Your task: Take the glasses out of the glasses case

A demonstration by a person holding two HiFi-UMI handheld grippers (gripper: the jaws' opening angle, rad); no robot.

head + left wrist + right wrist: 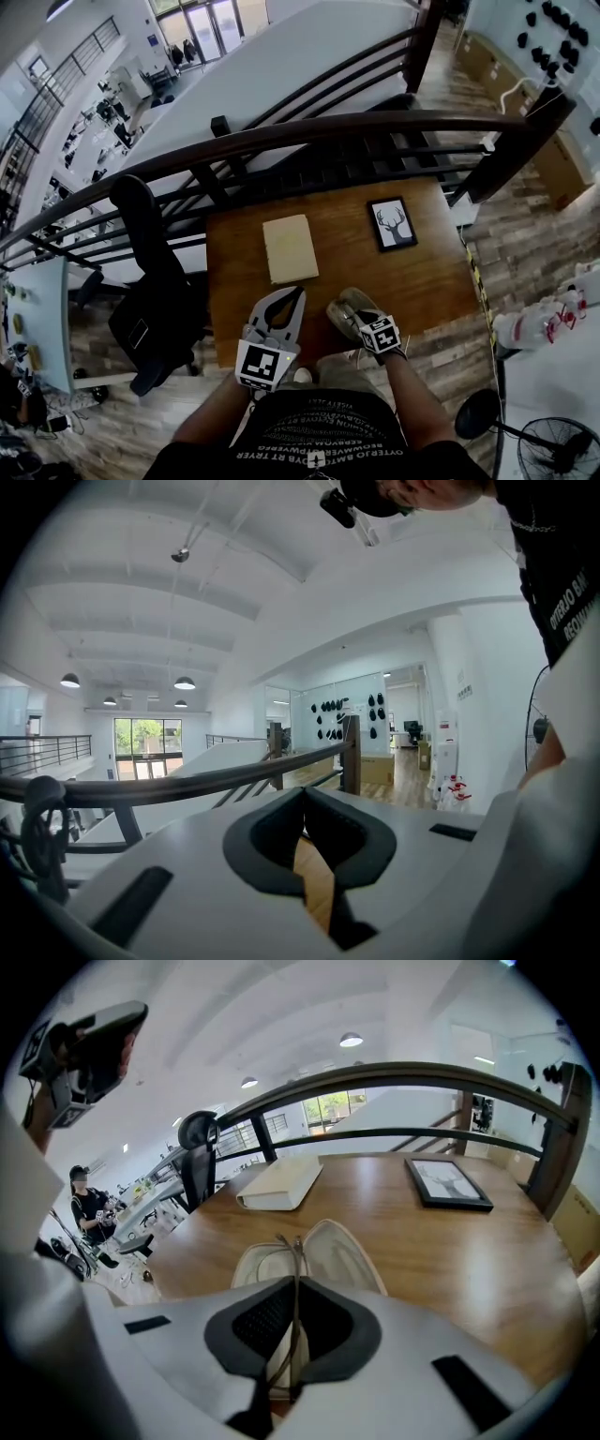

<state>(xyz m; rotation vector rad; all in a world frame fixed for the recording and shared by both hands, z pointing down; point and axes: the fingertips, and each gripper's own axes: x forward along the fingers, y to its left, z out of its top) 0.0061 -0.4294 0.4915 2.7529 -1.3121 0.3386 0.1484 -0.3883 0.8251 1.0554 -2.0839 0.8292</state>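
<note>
Currently the right gripper point(354, 315) is reaching down at the lower middle of the head view, just over the near edge of a brown wooden table point(422, 272). Its jaws are closing tightly on a pair of thin-rimmed wire glasses point(297, 1258), and the slim metal frame is running up between the dark pads in the right gripper view. The glasses are standing on edge over a pale beige, oval hard-shell glasses case point(342, 1252), which is lying open on the wood directly beyond the jaws.

The left gripper point(286, 305) is hovering just to the left of the case in the head view, above the same table edge. Its jaws are meeting at the tips with nothing between them, and only a strip of the wooden top is showing through the gap behind the tips in the left gripper view.

Farther up the frame, a cream rectangular closed book point(289, 247) is lying near the table's centre. A black-framed picture of a deer head point(392, 223) is lying to its right. A black office chair point(155, 300) is standing off the table's left side. A dark curved railing point(328, 131) is arching across the frame behind the table.
</note>
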